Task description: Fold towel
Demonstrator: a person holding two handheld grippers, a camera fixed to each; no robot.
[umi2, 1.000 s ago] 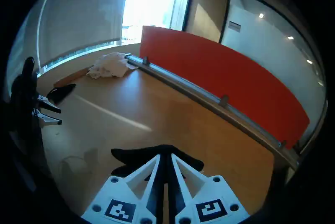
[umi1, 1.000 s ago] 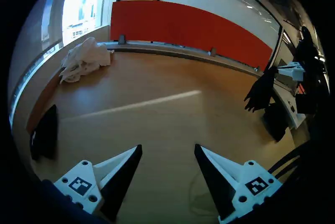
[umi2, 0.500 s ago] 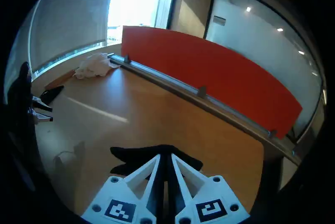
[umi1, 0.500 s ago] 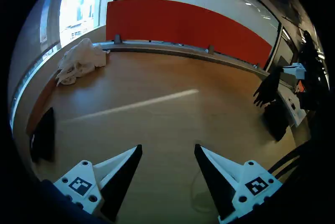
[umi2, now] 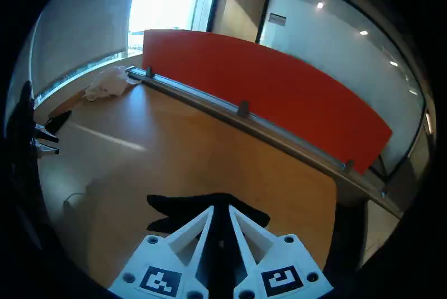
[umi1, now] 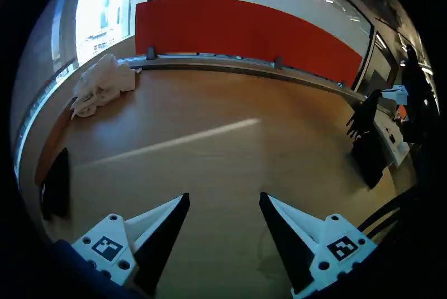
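Note:
A dark towel (umi2: 208, 210) hangs pinched between the tips of my right gripper (umi2: 221, 209), which is shut on it above the wooden table (umi2: 184, 153). In the left gripper view the same dark towel (umi1: 366, 123) dangles at the far right under the white right gripper (umi1: 398, 94). My left gripper (umi1: 223, 198) is open low over the table (umi1: 223, 142), with nothing between its fingers. It also appears small at the left edge of the right gripper view as the left gripper (umi2: 43, 138), held by a dark-sleeved arm.
A crumpled white cloth pile (umi1: 102, 81) lies at the table's far left corner, near the window. A red divider (umi1: 246, 31) on a metal rail runs along the back edge. A black object (umi1: 56, 184) sits at the left edge. A dark shape (umi1: 370, 159) stands off the right end.
My right gripper has carried the dark towel farther right, toward the table's end. The left gripper stays open and has barely shifted.

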